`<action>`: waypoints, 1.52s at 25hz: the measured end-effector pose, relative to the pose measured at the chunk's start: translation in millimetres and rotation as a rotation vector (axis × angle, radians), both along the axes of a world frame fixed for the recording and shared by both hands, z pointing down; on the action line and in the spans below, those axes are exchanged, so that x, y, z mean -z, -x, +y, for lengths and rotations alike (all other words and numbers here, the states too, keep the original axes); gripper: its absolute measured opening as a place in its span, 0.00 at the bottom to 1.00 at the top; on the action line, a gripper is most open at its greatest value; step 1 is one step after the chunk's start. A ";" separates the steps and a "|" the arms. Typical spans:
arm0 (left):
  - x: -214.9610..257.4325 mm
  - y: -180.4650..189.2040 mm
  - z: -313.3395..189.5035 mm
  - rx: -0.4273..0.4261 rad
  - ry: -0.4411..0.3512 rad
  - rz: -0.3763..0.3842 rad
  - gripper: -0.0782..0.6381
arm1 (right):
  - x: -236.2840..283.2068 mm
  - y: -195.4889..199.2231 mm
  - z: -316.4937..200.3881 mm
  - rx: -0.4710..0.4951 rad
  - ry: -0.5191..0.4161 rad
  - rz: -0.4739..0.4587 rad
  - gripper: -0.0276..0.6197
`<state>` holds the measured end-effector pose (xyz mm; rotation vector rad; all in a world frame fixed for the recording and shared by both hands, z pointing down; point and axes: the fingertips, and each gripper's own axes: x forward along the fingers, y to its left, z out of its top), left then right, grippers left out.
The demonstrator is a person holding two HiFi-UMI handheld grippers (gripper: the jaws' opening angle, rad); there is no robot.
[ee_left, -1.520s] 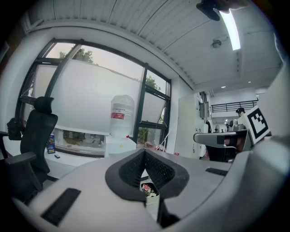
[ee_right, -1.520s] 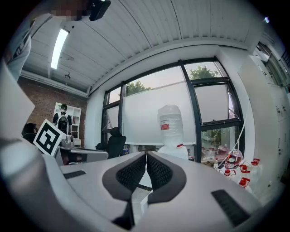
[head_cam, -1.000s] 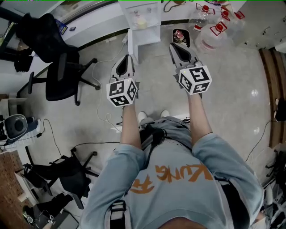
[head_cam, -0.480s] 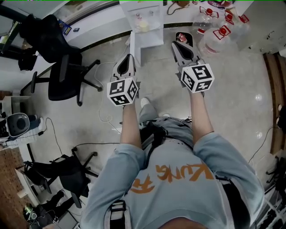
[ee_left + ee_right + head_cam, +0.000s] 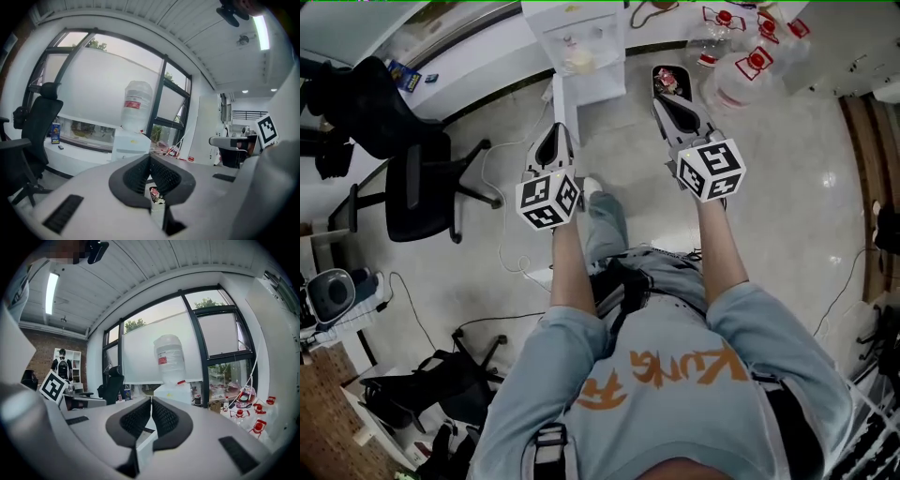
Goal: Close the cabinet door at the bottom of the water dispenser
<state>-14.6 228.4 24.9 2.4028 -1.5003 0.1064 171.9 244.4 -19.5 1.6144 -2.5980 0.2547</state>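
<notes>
Whole view has shifted from a second ago: the person has walked in on the water dispenser (image 5: 579, 52), which now sits closer ahead of both sets of fingers, with its bottle (image 5: 137, 105) on top. The cabinet door (image 5: 560, 101) at its bottom still hangs open, swung out toward the person. Its free edge is now just ahead of the left gripper (image 5: 554, 133) fingers, and no contact is visible. The right gripper (image 5: 666, 101) has come forward too; its fingers are off the dispenser's right side, near the small bin (image 5: 667, 79) and apart from the door. Both pairs of fingers are closed on nothing, pads together at the tips in each gripper view. Judgement: the approach is nearly done and closing hasn't started. The left gripper looks best placed to push the door shut with its closed fingers.
</notes>
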 end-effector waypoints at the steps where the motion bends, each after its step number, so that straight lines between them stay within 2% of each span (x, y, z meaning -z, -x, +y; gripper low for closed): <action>1: -7.1 -0.1 -10.3 0.000 0.017 0.007 0.14 | -6.0 -1.8 -10.0 -0.006 0.018 0.005 0.09; 6: -51.5 13.0 -60.9 0.001 0.137 0.008 0.14 | -44.4 9.7 -68.4 -0.017 0.127 -0.003 0.09; 12: -112.7 60.5 -114.2 0.040 0.276 -0.004 0.14 | -106.3 65.3 -135.9 0.034 0.258 -0.013 0.09; 18: -173.1 101.5 -153.4 0.055 0.360 -0.014 0.14 | -168.8 113.7 -179.5 0.108 0.374 0.007 0.09; 27: -268.0 123.3 -158.9 0.048 0.449 -0.027 0.14 | -263.2 163.6 -194.4 0.300 0.475 0.098 0.09; 33: -331.9 135.0 -154.3 0.120 0.484 -0.021 0.14 | -351.6 191.9 -177.0 0.435 0.554 0.110 0.09; 38: -379.8 132.5 -139.0 0.116 0.513 0.005 0.14 | -417.9 210.6 -155.5 0.449 0.585 0.156 0.09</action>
